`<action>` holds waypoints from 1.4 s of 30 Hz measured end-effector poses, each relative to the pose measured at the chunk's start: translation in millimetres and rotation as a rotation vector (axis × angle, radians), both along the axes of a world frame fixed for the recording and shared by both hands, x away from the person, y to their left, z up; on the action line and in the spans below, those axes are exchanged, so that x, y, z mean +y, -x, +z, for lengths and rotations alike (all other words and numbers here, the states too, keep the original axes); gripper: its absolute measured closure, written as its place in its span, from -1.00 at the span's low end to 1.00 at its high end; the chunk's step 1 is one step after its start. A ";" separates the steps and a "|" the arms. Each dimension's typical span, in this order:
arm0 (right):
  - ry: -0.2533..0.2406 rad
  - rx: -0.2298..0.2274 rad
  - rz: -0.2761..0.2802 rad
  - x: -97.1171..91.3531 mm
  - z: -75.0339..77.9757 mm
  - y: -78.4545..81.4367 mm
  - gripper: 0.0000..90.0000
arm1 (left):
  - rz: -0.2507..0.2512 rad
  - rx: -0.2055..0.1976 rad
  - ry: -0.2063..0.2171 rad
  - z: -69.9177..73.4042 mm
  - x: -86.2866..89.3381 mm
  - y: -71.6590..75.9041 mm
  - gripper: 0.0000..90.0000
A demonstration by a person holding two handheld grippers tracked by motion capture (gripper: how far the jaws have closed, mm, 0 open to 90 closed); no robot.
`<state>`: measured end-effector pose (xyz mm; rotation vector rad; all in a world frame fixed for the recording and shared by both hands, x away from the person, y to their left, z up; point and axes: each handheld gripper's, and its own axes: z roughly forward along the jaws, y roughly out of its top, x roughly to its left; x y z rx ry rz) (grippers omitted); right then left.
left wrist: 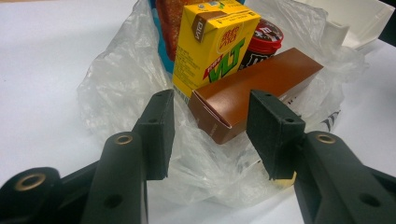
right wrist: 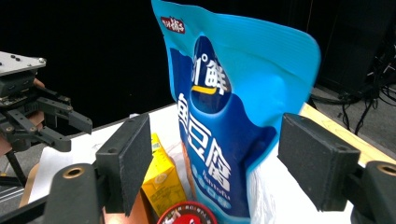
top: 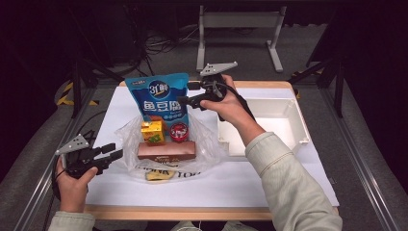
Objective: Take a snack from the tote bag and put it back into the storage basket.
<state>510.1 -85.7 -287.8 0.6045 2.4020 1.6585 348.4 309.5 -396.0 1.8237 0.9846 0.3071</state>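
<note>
Pouch [top: 161, 98] stands upright in the plastic bag [top: 207, 139] on the tabletop [top: 288, 178], with carton [top: 152, 132], jar [top: 179, 131] and brown box [top: 166, 150]. Right tool [top: 185, 102] gapes beside it, empty. Left tool [left wrist: 210, 135], seen closely, is open around the box end.

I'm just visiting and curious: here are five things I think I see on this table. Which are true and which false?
1. The blue pouch stands upright in the clear plastic bag. True.
2. The right gripper is clamped on the pouch. False: its jaws stand open, the pouch ahead between them and untouched.
3. The white bin holds the yellow drink carton. False: the carton stands in the plastic bag, beside the red-lidded jar.
4. The brown box lies flat in front of the carton. True.
5. The left gripper holds the brown box. False: its jaws are open, short of the bag.
</note>
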 end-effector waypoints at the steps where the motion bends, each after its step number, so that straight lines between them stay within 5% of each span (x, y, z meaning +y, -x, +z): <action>1: -0.002 0.000 0.000 1.3 0.1 -1.0 -0.41 | -0.003 -0.001 -0.003 -0.2 0.5 -0.1 0.17; 19: -0.018 -0.028 -0.087 -9.1 8.9 -5.7 -0.41 | 0.003 0.000 -0.002 -1.5 3.4 2.6 0.17; 42: 0.035 -0.039 -0.018 42.1 -11.8 -31.4 -0.47 | 0.003 0.005 0.005 -4.2 7.1 2.9 0.17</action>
